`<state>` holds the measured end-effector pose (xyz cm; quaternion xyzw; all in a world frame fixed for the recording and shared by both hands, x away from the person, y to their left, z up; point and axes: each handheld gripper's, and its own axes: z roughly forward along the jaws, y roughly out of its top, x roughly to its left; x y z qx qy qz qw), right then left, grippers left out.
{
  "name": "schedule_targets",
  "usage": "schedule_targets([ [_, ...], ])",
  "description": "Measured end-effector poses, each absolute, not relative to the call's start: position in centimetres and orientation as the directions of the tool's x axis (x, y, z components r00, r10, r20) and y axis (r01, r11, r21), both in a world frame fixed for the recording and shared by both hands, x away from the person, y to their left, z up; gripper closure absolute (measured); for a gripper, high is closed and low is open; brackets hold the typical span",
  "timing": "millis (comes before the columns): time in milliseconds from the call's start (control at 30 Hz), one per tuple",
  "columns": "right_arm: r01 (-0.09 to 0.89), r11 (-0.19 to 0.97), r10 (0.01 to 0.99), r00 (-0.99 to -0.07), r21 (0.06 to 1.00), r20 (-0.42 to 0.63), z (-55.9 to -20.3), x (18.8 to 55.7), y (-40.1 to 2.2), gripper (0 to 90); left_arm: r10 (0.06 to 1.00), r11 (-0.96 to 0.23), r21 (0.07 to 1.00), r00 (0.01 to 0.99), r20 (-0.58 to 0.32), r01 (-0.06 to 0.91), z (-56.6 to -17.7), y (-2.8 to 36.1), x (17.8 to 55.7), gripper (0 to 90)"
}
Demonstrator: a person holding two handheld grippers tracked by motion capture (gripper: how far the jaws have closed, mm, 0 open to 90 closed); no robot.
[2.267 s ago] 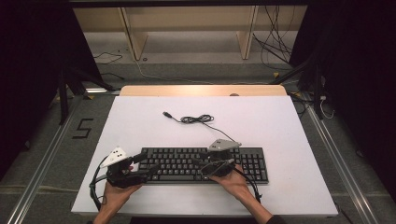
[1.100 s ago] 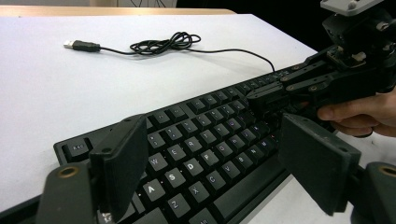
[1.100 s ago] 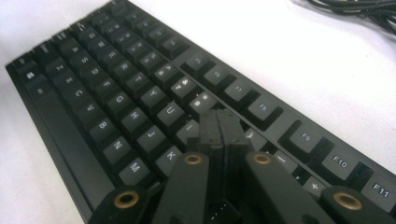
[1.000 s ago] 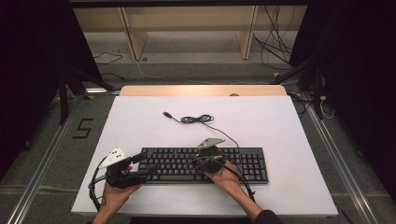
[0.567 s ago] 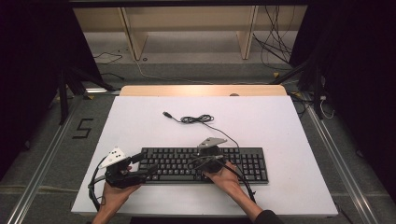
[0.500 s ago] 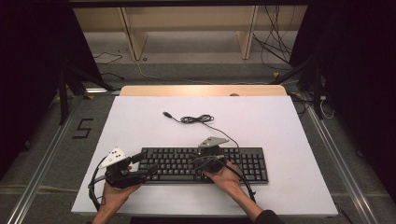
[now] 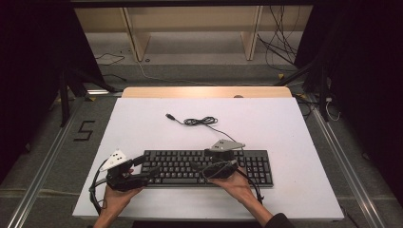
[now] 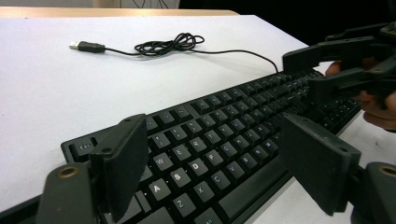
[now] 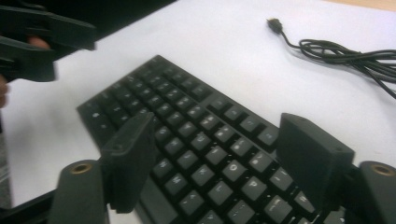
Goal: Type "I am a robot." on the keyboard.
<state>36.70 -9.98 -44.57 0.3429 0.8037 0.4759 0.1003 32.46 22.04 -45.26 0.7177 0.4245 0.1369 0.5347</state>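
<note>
White and wide, the table (image 7: 142, 123) takes up the middle of the high view, with a wooden strip along its far edge and grey floor, metal rails and loose wiring around it. Low in that frame, slightly left of centre, a black keyboard (image 7: 209, 167) lies flat and parallel to the near edge; its thin cable (image 7: 202, 121) runs up from the back of the board to a loose bundle near the frame's centre and ends in a plug at the upper left of that bundle. At the lower left of the high view the left claw (image 7: 149, 172) sits at the keyboard's left end, carried by a hand that enters from the bottom edge; in the left gripper view its two black jaws stand wide apart over the letter keys, pressing on nothing. Just right of the keyboard's middle, the right claw (image 7: 199, 168) is over the keys, a grey three-cornered plate on top of it. Its jaws have just been opening, and in the right gripper view they are spread wide above the blurred key rows, with no key or other thing pinched between them
</note>
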Motion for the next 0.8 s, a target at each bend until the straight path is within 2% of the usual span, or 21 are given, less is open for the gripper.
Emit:
schedule_targets([
  [400, 0.441, 0.316, 0.604, -0.776, 0.84, 0.181, -44.1, 36.0, -9.2, 22.0, 0.759, -0.066, 0.885, 0.599, -0.255, 0.461, -45.3, 22.2, 32.5, 24.0],
  [800, 0.435, 0.341, 0.579, -0.796, 0.834, 0.178, -44.3, 35.9, -7.7, 25.9, 0.763, -0.065, 0.889, 0.597, -0.249, 0.453, -45.2, 22.2, 32.4, 24.1],
])
